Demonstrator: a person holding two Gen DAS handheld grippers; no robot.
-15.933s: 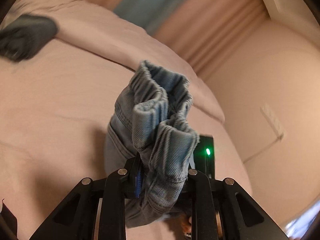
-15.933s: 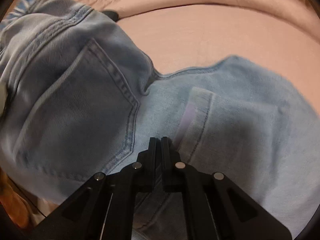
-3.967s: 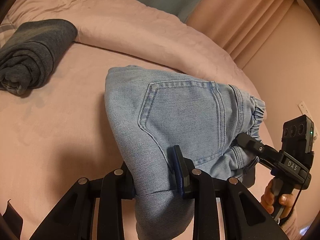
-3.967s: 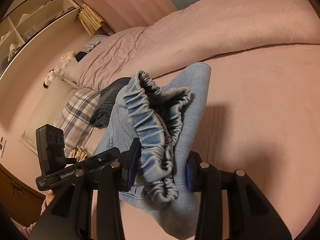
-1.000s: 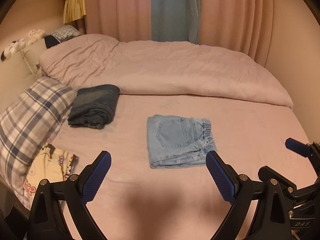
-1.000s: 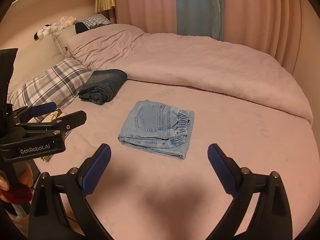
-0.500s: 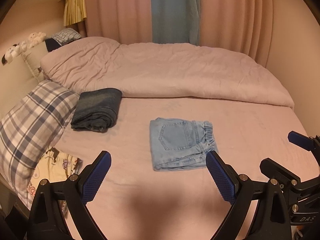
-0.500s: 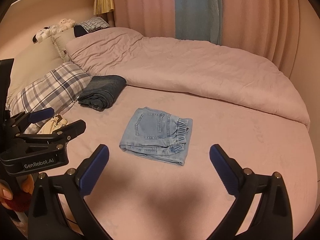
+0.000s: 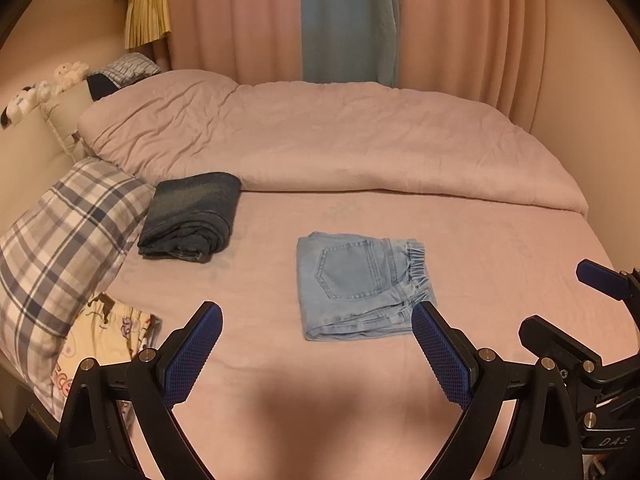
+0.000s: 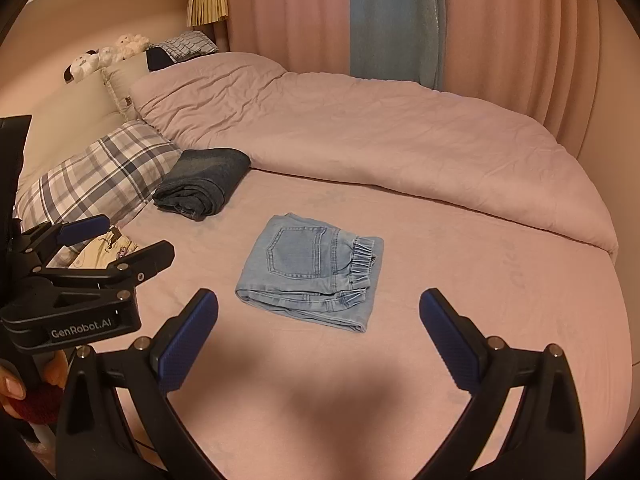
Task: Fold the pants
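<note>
The light blue denim pants (image 9: pixel 362 286) lie folded into a small rectangle on the pink bed sheet (image 9: pixel 500 248), back pocket up and elastic waistband to the right. The right wrist view shows the same folded pants (image 10: pixel 310 270) mid-bed. My left gripper (image 9: pixel 316 346) is open, held back from the pants near the bed's front edge, with nothing between its blue pads. My right gripper (image 10: pixel 318 332) is also open and empty, apart from the pants. The left gripper (image 10: pixel 116 236) appears at the left of the right wrist view.
A folded dark denim garment (image 9: pixel 192 216) lies left of the pants beside a plaid pillow (image 9: pixel 60 244). A bunched pink duvet (image 9: pixel 320 140) covers the bed's far half. Curtains (image 9: pixel 348 20) hang behind. A person's hand (image 10: pixel 12 388) holds the left gripper's handle.
Both grippers, open throughout, have drawn back and risen slightly; the folded pants sit a little farther off in both views. The pants have not moved on the sheet.
</note>
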